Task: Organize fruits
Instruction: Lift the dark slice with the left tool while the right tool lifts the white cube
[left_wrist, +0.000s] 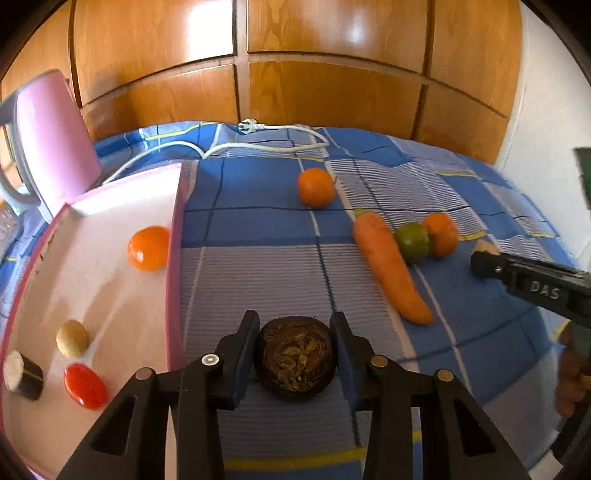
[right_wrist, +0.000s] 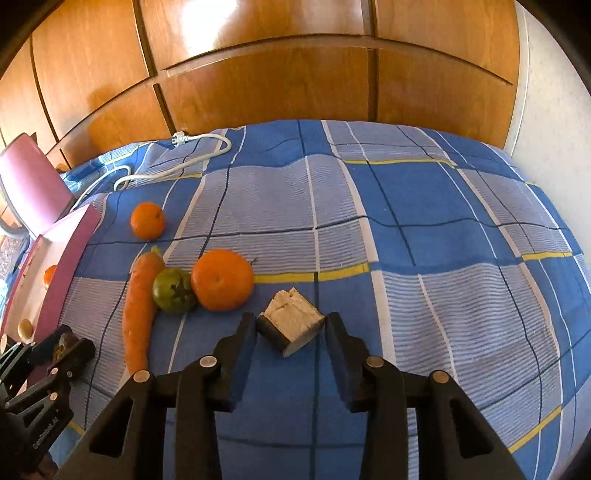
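My left gripper (left_wrist: 295, 325) is shut on a dark brown round fruit (left_wrist: 295, 360), just right of the pink tray (left_wrist: 173, 258). My right gripper (right_wrist: 291, 321) is around a pale wedge-shaped chunk (right_wrist: 291, 325) on the blue checked cloth; the left finger touches it, the right stands just off it. A carrot (right_wrist: 138, 310), a green tomato (right_wrist: 173, 291) and an orange (right_wrist: 222, 279) lie together left of the right gripper. Another orange (right_wrist: 147, 220) lies farther back. The tray holds an orange fruit (left_wrist: 148, 248), a beige ball (left_wrist: 72, 338), a red oval piece (left_wrist: 85, 386) and a black-and-white cylinder (left_wrist: 22, 374).
A white power cable with plug (left_wrist: 258, 144) lies at the far edge of the cloth. A pink chair back (left_wrist: 55, 140) stands behind the tray. A wooden wardrobe (left_wrist: 332, 92) closes the back. The right gripper shows at the right of the left wrist view (left_wrist: 484, 260).
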